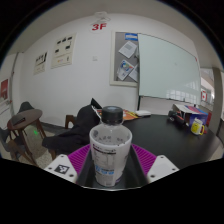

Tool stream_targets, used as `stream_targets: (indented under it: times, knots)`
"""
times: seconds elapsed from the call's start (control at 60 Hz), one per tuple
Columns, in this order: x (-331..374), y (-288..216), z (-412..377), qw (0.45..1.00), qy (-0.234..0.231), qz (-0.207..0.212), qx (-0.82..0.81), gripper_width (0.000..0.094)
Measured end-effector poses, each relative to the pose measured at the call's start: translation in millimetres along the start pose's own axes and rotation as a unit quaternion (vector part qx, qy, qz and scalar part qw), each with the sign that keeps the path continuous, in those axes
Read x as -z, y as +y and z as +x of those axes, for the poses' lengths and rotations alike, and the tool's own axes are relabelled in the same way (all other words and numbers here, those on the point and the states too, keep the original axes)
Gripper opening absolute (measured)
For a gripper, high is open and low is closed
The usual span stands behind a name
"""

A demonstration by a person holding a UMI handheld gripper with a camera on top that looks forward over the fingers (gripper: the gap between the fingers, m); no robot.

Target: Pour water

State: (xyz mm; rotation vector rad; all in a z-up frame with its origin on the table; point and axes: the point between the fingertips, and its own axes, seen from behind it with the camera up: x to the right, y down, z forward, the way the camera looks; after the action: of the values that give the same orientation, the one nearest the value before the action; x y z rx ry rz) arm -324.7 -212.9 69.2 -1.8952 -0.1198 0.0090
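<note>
A clear plastic cup [110,155] with blue print on its side stands upright between my fingers. My gripper [110,168] is shut on it, with the magenta pads [72,160] pressing on both sides. Its open rim faces up. Just beyond the cup a dark round cap [112,113] shows, seemingly the top of a bottle whose body is hidden behind the cup. The cup's base and what is under it are hidden.
A dark table [165,135] stretches ahead to the right, with colourful boxes [185,115] and a yellow cup [197,127] at its far end. Chairs [30,125] stand to the left. A whiteboard [170,70] hangs on the wall behind.
</note>
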Motion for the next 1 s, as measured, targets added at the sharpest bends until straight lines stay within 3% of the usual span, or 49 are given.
stream_targets:
  times: [0.067,0.3,0.483,0.7,0.867,1.0]
  knots:
    - [-10.0,-0.5,-1.7,1.000,-0.010,0.008,0.008,0.0562]
    - [-11.9,-6.9,-11.0,0.999,-0.035,0.026,-0.004,0.0403]
    - [-6.5,-26.5,-8.4,0.997,-0.062,0.037,-0.011,0.0391]
    - [25.0,-146.2,25.7,0.971,-0.147,0.097,-0.159,0.0392]
    - [48.0,-264.4,100.0,0.900,-0.246,0.159,-0.323,0.0390]
    - [40.9,-318.4,197.9,0.788,-0.354,0.174,-0.472,0.0386]
